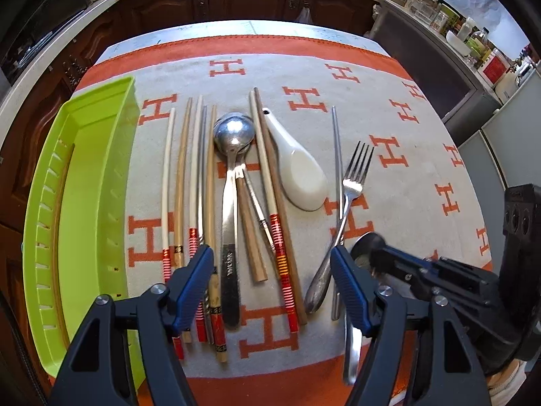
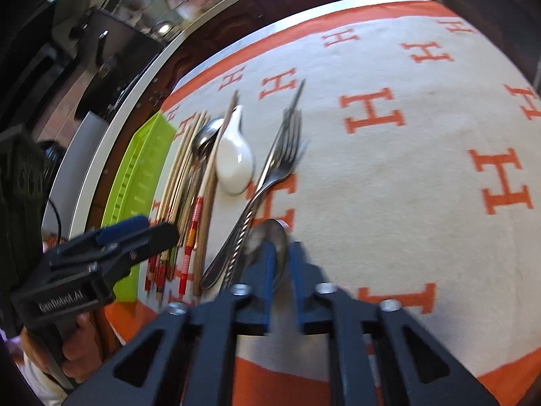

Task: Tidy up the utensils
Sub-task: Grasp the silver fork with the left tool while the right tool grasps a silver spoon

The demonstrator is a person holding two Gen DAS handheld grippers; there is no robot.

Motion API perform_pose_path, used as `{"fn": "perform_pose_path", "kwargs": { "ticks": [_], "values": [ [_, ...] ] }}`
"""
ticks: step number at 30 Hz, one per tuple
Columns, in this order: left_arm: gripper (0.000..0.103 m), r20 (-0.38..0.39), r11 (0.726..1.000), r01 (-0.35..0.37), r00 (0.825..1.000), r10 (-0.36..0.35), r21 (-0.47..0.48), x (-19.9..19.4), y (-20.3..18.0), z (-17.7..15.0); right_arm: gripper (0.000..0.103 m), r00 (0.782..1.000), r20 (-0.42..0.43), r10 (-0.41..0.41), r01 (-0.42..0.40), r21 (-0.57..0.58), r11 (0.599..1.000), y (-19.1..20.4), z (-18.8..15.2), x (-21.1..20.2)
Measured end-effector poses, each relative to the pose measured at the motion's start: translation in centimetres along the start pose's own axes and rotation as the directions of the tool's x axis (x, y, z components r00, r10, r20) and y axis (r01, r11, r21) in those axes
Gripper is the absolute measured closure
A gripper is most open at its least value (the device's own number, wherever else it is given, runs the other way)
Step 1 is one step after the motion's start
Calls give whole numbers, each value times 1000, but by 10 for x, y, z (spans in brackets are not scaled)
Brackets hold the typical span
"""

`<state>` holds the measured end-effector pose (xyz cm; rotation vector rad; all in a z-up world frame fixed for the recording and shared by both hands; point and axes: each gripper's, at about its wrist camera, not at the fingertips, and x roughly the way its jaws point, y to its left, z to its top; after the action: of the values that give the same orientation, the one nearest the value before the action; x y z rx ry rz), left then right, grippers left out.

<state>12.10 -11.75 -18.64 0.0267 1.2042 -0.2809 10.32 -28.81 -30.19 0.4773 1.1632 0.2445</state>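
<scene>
on the bench point(image 1: 304, 30), over an orange-bordered cloth point(image 1: 399, 155) patterned with h letters, the utensils lie in a rough row running from 12 to 6 o'clock in the left wrist view. at 9 o'clock sits a lime green tray point(image 1: 84, 169), long side parallel to the row, just beside the nearest chopsticks point(image 1: 184, 176). these pale and wooden sticks, some with red banded ends, lie close together. next toward 3 o'clock come two stacked steel spoons point(image 1: 233, 135) with their bowls at 12 o'clock, then a longer chopstick pair point(image 1: 267, 169) with red and orange bands, then a white ceramic soup spoon point(image 1: 301, 176) lying bowl up. a single metal chopstick point(image 1: 336, 155) and a steel fork point(image 1: 355, 172) cross each other farther toward 3 o'clock, the fork's tines pointing to 12.

the left gripper point(image 1: 272, 291) hangs above the handle ends with its blue-padded jaws spread wide, nothing pinched; the steel spoon handle and banded chopsticks show between the pads below.

the right gripper point(image 2: 282, 267) sits at 5 o'clock of the fork, jaws pressed nearly together on the neck of another steel spoon point(image 2: 267, 237), whose bowl pokes out beyond the blue pads beside the fork's twisted handle. a hand point(image 2: 77, 345) grips the left tool at 8 o'clock in the right wrist view.
</scene>
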Motion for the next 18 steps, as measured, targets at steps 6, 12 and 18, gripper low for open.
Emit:
{"fn": "perform_pose_path", "kwargs": {
  "ticks": [6,12,18],
  "values": [
    [68,-10,996,59,998,-59,63,9,-18,9,101,998,62,30,-29,-10,1000,3,1,-6],
    [77,-31,985,102,995,-98,137,21,-41,15,101,992,129,-6,9,-23,1000,-4,7,-24],
    [89,-60,980,95,995,-85,178,37,-55,19,101,989,145,-18,16,14,1000,-18,9,-32]
  ]
}}
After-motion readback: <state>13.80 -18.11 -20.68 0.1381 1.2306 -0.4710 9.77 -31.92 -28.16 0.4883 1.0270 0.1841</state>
